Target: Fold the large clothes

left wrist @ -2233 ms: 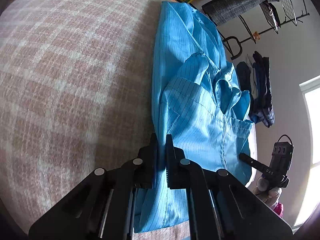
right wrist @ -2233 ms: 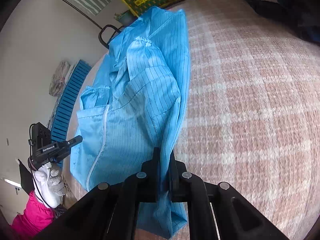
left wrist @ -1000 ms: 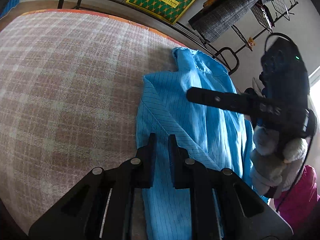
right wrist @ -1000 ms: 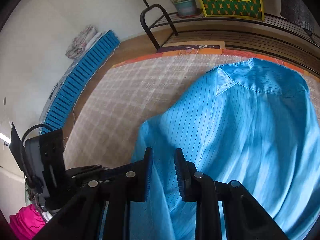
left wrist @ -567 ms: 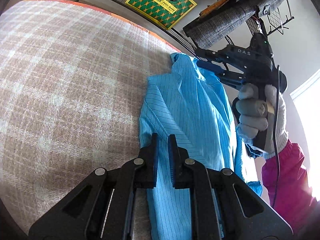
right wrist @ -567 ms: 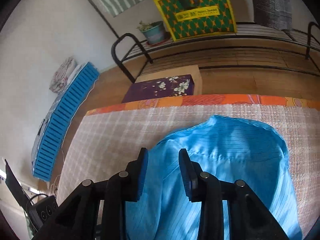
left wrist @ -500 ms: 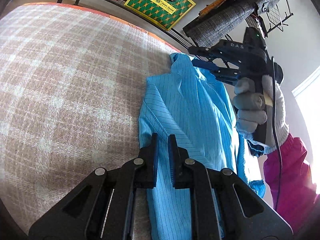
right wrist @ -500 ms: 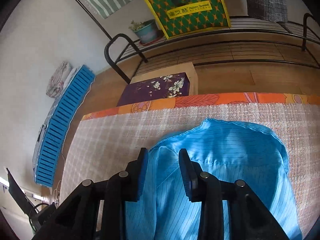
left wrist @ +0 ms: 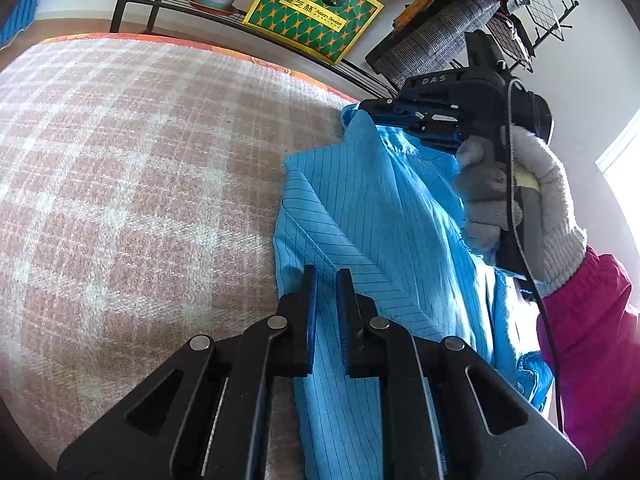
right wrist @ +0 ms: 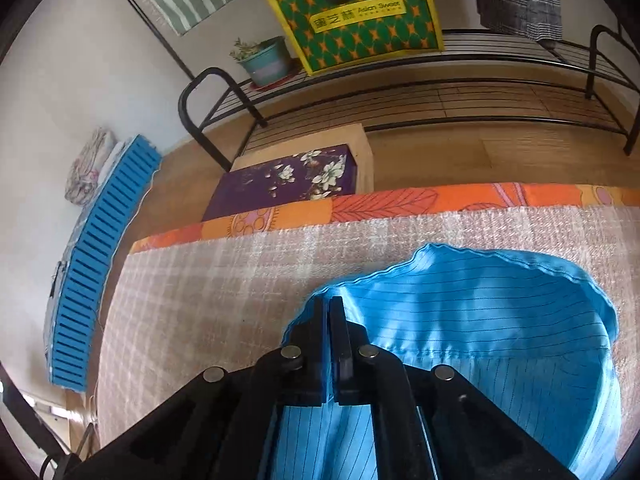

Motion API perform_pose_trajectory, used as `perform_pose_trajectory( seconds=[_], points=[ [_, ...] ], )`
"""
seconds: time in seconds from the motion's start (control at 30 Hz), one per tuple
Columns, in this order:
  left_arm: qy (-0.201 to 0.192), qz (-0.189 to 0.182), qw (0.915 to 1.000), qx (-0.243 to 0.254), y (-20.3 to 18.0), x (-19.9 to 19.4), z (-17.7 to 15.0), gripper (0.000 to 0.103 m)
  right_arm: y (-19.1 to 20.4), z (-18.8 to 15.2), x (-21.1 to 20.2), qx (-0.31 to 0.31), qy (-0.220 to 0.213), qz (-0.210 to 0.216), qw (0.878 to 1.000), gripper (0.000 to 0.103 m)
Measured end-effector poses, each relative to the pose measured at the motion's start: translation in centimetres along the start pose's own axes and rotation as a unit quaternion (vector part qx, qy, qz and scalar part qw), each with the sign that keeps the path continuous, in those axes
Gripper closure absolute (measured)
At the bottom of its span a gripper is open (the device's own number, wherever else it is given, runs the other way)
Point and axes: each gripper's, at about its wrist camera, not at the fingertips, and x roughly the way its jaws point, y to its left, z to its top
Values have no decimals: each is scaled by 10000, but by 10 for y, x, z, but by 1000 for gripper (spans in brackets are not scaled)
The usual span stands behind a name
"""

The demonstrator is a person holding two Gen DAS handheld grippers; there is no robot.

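A blue pinstriped garment (left wrist: 372,208) lies folded lengthwise on a pink plaid bed cover (left wrist: 128,168). My left gripper (left wrist: 325,276) is over its near folded edge, fingers slightly apart, with cloth showing between them. My right gripper (right wrist: 329,304) is shut on the garment's collar edge (right wrist: 460,292) at the far end of the bed; it also shows in the left wrist view (left wrist: 376,110), held by a gloved hand (left wrist: 520,200).
An orange patterned sheet edge (right wrist: 380,204) marks the bed's end. Beyond it stand a purple floral box (right wrist: 288,184), a black metal rack (right wrist: 400,92), a potted plant (right wrist: 266,62) and a green-yellow bag (right wrist: 356,12). A blue slatted panel (right wrist: 100,240) leans at left.
My right gripper has moved to the garment's far collar end and closed on its edge. My left gripper has stayed on the near folded edge.
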Motion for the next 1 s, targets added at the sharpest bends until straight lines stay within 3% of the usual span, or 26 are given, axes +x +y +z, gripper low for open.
perform_pose_trajectory(
  seconds=[0.03, 0.07, 0.17, 0.27, 0.33, 0.43, 0.6, 0.67, 0.73, 0.77, 0.8, 0.83, 0.9, 0.93, 1.0],
  points=[
    [12, -17, 10000, -14, 1, 0, 1, 91, -2, 1, -9, 28, -12, 88, 10000, 81],
    [29, -54, 10000, -37, 2, 0, 2, 91, -5, 2, -21, 74, -108, 177, 9998, 75],
    [194, -281, 9993, -118, 6, -1, 7, 91, -24, 5, -67, -43, -344, 235, 9991, 74],
    [213, -358, 9991, -14, 3, -13, 24, 63, -54, 2, -102, -242, -370, 135, 9989, 62],
    [-28, -448, 9990, -66, -1, -24, 47, 43, -79, -5, -112, -271, -334, 46, 9991, 40],
    [12, -695, 9972, -282, -9, -16, 91, 37, -114, -16, -107, 8, -201, 9, 9998, 40],
    [780, -543, 9932, -668, -13, 44, 141, 37, -132, -25, -85, 417, -114, 412, 9982, 44],
    [923, -435, 9917, -784, -14, 61, 142, 37, -126, -27, -77, 277, -48, 345, 9990, 50],
    [1068, -393, 9907, -752, -19, 77, 140, 37, -121, -29, -67, 191, 121, 311, 9993, 67],
    [1173, -365, 9902, -671, -23, 84, 139, 37, -119, -30, -64, 154, 144, 230, 9995, 70],
    [1237, -270, 9904, -558, -27, 89, 136, 41, -118, -32, -63, 109, 138, 173, 9997, 78],
    [1270, -163, 9909, -413, -34, 93, 131, 58, -116, -33, -63, 69, 130, 185, 9997, 87],
    [1305, 137, 9913, -95, -44, 96, 124, 86, -115, -34, -68, 12, 30, 183, 9998, 94],
    [1282, 162, 9916, 9, -47, 97, 123, 94, -113, -34, -72, -19, -33, 171, 9998, 96],
    [1091, 37, 9940, 77, -54, 88, 121, 98, -112, -35, -82, -10, -151, 151, 9998, 97]
  ],
)
